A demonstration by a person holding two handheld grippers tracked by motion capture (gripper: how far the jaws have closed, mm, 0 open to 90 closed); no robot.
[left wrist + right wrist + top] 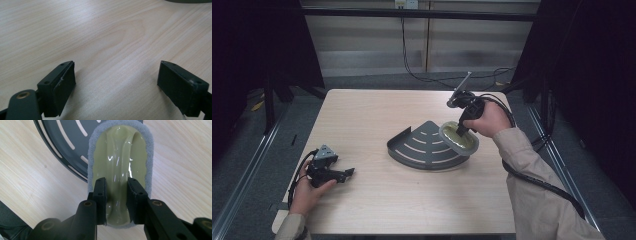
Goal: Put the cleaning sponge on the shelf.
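Over the rack's right edge | scrubber [120, 157] is being held by its raised glossy handle in right gripper [117, 195] jaws above corner rack [424, 145] | judged light, stiff handle, soft fleecy rim, possibly slippery | left gripper [116, 85] is resting on desk [377, 115], jaws wide, holding nothing

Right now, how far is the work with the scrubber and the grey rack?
Done: the right gripper is shut on the scrubber handle. In hand: the scrubber sits at the rack rim. Left: whether any wiping is done cannot be told; the left gripper rests open on the table.
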